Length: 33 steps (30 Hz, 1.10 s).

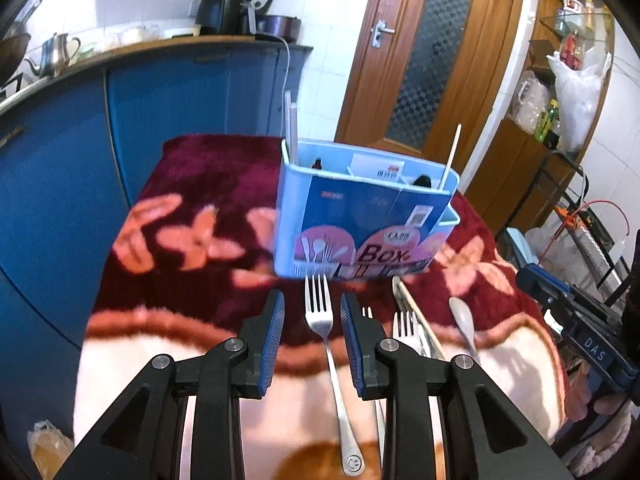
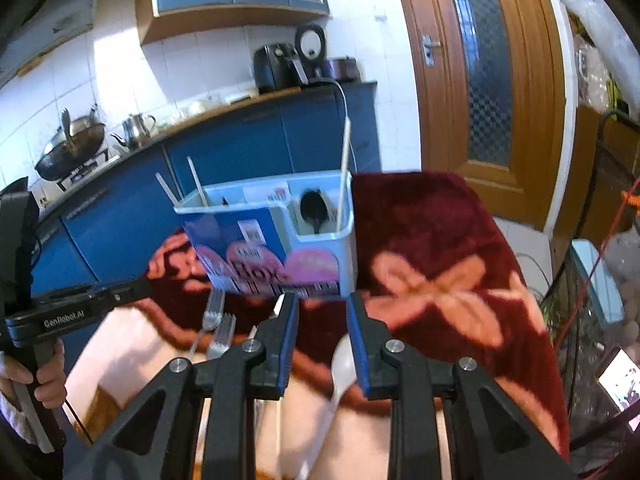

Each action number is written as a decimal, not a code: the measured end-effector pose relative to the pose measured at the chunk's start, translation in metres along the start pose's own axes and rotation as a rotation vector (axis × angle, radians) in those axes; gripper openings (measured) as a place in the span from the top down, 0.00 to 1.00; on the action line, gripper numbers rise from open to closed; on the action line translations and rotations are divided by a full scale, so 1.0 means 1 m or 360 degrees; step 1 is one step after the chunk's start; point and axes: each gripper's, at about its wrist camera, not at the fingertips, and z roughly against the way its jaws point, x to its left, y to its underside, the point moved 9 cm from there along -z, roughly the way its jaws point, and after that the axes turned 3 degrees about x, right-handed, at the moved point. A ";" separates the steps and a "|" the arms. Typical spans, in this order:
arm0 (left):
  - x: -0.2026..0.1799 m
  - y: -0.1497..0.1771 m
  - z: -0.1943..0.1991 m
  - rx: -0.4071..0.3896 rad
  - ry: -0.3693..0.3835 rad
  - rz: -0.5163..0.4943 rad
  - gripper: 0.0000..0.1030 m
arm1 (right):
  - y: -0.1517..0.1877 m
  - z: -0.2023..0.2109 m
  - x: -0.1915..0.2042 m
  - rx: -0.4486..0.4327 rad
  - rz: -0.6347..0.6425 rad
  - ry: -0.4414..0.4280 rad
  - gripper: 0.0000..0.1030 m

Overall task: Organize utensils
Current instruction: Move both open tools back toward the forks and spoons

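Note:
A light blue utensil box [image 1: 366, 216] with compartments stands on the blanket and holds chopsticks and a dark ladle; it also shows in the right wrist view [image 2: 276, 240]. My left gripper [image 1: 312, 308] is open, its jaws on either side of a steel fork [image 1: 320, 320] lying on the blanket. More forks [image 1: 406, 330], chopsticks [image 1: 420, 320] and a white spoon [image 1: 462, 316] lie to its right. My right gripper [image 2: 322, 312] is open above the white spoon [image 2: 342, 364], with forks [image 2: 218, 324] to its left.
The maroon and pink flowered blanket [image 1: 192, 208] covers the table. Blue kitchen cabinets [image 1: 60, 140] stand behind and left, a wooden door [image 1: 432, 52] behind. A wire rack with cables [image 1: 580, 216] stands to the right. The left gripper's body [image 2: 80, 308] shows at left in the right wrist view.

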 end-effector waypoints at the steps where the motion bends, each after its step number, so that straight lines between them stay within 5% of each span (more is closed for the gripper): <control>1: 0.000 0.002 -0.003 0.0015 0.0001 0.0003 0.71 | 0.003 -0.001 -0.001 0.0019 -0.0006 -0.0001 0.73; 19: -0.011 0.042 -0.062 0.0407 0.0056 -0.0036 0.71 | 0.033 -0.013 -0.017 0.0187 -0.0060 -0.0014 0.66; 25: -0.016 0.049 -0.075 0.0545 0.0132 -0.0002 0.82 | 0.036 -0.014 -0.025 0.0198 -0.0080 -0.0010 0.66; 33: -0.018 0.048 -0.084 0.0683 0.0178 0.0017 0.83 | 0.040 -0.016 -0.028 0.0207 -0.0105 -0.0030 0.66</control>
